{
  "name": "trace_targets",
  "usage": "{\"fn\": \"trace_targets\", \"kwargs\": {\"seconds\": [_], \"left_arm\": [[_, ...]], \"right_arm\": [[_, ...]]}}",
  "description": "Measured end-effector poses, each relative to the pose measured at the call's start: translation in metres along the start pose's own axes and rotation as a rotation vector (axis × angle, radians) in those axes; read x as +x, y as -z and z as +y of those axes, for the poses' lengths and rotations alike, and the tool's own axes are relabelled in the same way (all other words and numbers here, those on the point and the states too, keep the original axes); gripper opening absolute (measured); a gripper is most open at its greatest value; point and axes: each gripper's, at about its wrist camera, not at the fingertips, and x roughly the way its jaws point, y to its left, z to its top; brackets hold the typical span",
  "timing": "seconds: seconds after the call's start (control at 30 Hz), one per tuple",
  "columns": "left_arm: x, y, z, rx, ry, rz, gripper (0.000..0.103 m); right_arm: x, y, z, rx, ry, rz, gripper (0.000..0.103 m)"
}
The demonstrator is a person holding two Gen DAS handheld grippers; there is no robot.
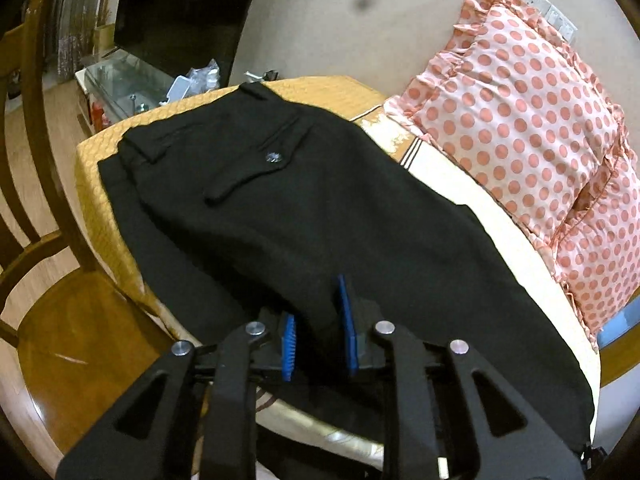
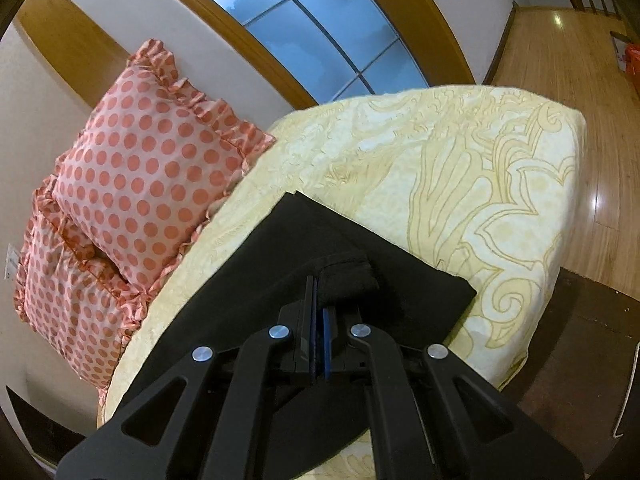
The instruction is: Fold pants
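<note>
A: What are the fingers doing on each side?

B: The right gripper [image 2: 320,300] has its fingers pressed together on a bunched ridge of the black pants [image 2: 280,248], near the hem end. The left gripper [image 1: 318,320] has its blue-padded fingers [image 1: 345,312] spread apart, with dark cloth lying in the gap; they straddle the fabric but do not look clenched on it.

A: And where do the pants lie?

B: Stretched along the bed [image 2: 460,168], on its cream patterned cover. In the left wrist view the waistband and a buttoned back pocket [image 1: 264,160] sit at the far end, over an orange quilted stretch of bedding. The polka-dot pillows [image 1: 520,120] lie just beside the pants, along the wall side.

A: Which step does that suggest?

B: Probably the start of a fold across the length: one end pinched, the other hand not yet gripping.

A: So the next move?

B: Likely the left fingers need to clamp the fabric, then both ends lift evenly so the hem travels toward the waistband without dragging the cloth off the bed edge.
</note>
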Motion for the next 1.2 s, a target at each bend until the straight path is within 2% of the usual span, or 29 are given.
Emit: {"fn": "trace_targets", "kwargs": {"seconds": [0.07, 0.17, 0.33, 0.4, 0.7, 0.87, 0.93, 1.2], "left_arm": [[-0.001, -0.003, -0.002, 0.009, 0.01, -0.003, 0.016], [-0.009, -0.003, 0.0, 0.018, 0.026, -0.02, 0.014], [-0.009, 0.006, 0.013, 0.028, 0.011, 0.013, 0.012], [-0.012, 0.008, 0.016, 0.029, 0.008, 0.021, 0.012], [-0.009, 0.017, 0.025, 0.041, 0.004, 0.035, 0.012], [-0.01, 0.024, 0.02, 0.096, -0.018, 0.009, 0.013], [-0.011, 0.024, 0.023, 0.088, -0.002, 0.009, 0.013], [-0.012, 0.019, 0.03, 0.065, 0.026, -0.003, 0.028]], "right_arm": [[0.0, -0.005, 0.005, -0.013, 0.0, 0.011, 0.002], [-0.018, -0.008, 0.018, -0.07, -0.013, -0.04, 0.002], [-0.012, 0.008, -0.001, -0.052, 0.052, 0.021, 0.002], [-0.018, 0.014, -0.008, -0.031, 0.033, 0.01, 0.002], [-0.036, 0.023, -0.009, -0.055, 0.051, -0.027, 0.002], [-0.035, 0.023, -0.011, -0.053, 0.052, -0.036, 0.002], [-0.035, 0.021, -0.007, -0.079, 0.057, -0.043, 0.002], [-0.029, 0.012, 0.011, -0.173, 0.081, -0.068, 0.002]]}}
